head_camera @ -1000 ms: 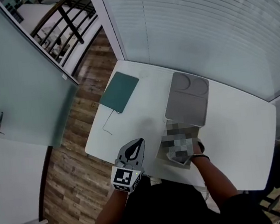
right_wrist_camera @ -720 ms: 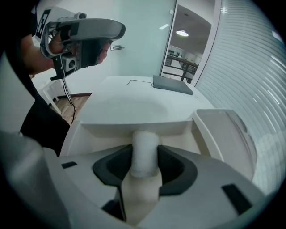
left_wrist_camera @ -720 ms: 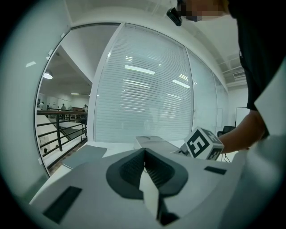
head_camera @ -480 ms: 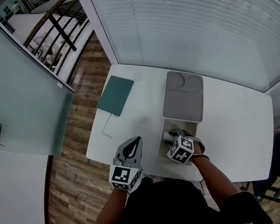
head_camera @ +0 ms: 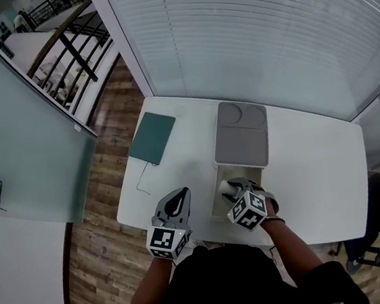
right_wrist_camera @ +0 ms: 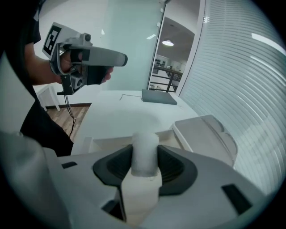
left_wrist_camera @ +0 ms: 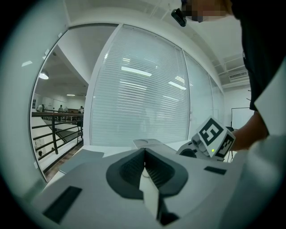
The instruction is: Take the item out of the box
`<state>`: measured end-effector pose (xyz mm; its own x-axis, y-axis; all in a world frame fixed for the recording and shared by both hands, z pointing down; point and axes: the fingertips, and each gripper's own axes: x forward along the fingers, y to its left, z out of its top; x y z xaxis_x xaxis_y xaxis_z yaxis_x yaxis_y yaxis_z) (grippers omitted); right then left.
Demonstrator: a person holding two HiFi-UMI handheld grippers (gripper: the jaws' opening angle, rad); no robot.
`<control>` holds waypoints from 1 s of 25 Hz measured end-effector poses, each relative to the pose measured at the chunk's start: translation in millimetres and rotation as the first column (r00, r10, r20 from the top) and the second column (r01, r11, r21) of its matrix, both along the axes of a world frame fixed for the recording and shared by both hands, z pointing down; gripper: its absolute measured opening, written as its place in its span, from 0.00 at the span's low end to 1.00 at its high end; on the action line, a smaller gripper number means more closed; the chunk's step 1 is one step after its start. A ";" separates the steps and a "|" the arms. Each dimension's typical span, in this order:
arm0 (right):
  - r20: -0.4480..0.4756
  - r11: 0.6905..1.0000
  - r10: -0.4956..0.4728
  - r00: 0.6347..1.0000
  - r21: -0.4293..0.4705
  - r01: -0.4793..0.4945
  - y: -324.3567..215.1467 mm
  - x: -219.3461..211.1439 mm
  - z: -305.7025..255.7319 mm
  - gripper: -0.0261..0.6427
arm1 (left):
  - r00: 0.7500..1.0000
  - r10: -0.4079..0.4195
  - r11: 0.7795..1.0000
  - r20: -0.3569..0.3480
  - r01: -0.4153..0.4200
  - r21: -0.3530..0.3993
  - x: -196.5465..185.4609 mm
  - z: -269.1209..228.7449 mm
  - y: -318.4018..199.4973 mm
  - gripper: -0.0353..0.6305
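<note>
An open cream box (head_camera: 217,203) stands near the table's front edge, its grey lid (head_camera: 240,135) folded back and lying flat behind it. My right gripper (head_camera: 232,187) reaches into the box from the near side. In the right gripper view its jaws (right_wrist_camera: 144,155) are shut on a white cylindrical item (right_wrist_camera: 145,145), upright above the box's rim (right_wrist_camera: 107,142). My left gripper (head_camera: 183,193) hovers left of the box with nothing in it. The left gripper view shows its pads (left_wrist_camera: 134,167) closed against each other.
A dark green notebook (head_camera: 153,138) lies at the table's back left, with a thin cable (head_camera: 141,182) trailing from it. White table (head_camera: 315,174) ends just in front of the box. Window blinds close the far side; wooden floor and a glass door lie left.
The head view has shifted a little. Both grippers stay about where they were relative to the box, the right one still at its near end.
</note>
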<state>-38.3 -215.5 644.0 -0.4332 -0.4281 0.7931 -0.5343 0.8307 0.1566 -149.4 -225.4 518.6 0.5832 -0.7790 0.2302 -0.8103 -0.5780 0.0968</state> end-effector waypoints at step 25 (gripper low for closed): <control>0.751 0.813 0.220 0.622 0.211 -0.543 -51.9 62.0 -181.7 0.31 | 0.995 0.077 0.997 -0.059 -0.075 0.030 39.2 -21.7 -24.1 0.07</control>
